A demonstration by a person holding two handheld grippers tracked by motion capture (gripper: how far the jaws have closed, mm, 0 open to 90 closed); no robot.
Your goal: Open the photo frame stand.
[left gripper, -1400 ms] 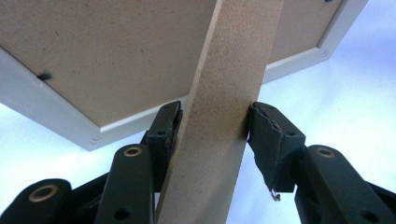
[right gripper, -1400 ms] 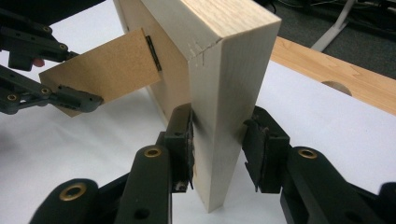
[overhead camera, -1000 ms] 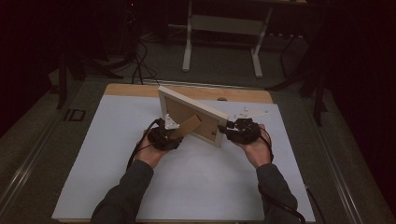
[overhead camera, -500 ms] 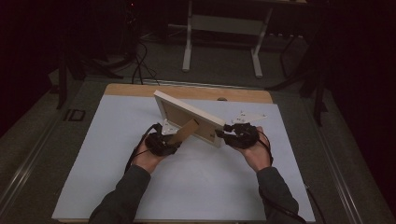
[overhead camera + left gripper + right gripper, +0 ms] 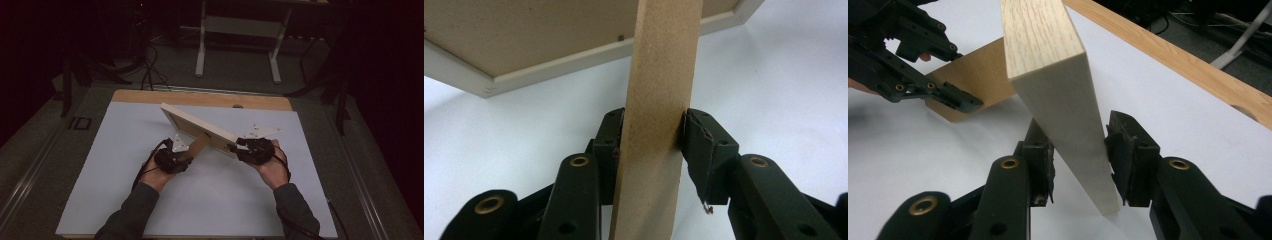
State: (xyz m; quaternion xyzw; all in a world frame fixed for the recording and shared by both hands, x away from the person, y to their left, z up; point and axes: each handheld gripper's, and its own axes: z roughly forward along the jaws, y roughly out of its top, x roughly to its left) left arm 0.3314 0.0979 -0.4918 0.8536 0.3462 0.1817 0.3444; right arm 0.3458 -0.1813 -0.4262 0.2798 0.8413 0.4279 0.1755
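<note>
Both pairs of jaws have something between them. From the high view, we see the left gripper [image 5: 172, 159] at the brown stand leg [image 5: 196, 146] that sticks out from the back of a picture frame [image 5: 200, 128], while the right gripper [image 5: 255, 149] is at the frame's near right corner. Raised on edge and tilted, the frame runs slantwise over the white sheet [image 5: 125, 175] that covers the table [image 5: 200, 98], between our two hands.

Looking along the left gripper [image 5: 651, 137], we see its jaws partly closed on the stand leg [image 5: 659, 100], both pads pressed against its narrow edges; they have just been closing in on it. Behind the leg, the brown back of the frame [image 5: 524, 35] and its pale border hang above the sheet.

Looking along the right gripper [image 5: 1078, 155], we see the pale wooden edge of the frame [image 5: 1058, 95] between jaws that have just opened a little. One pad seems to touch the wood; a gap shows at the other, so the grip there looks loose. Farther off, the left gripper [image 5: 955, 100] clamps the stand leg [image 5: 980, 75].
</note>
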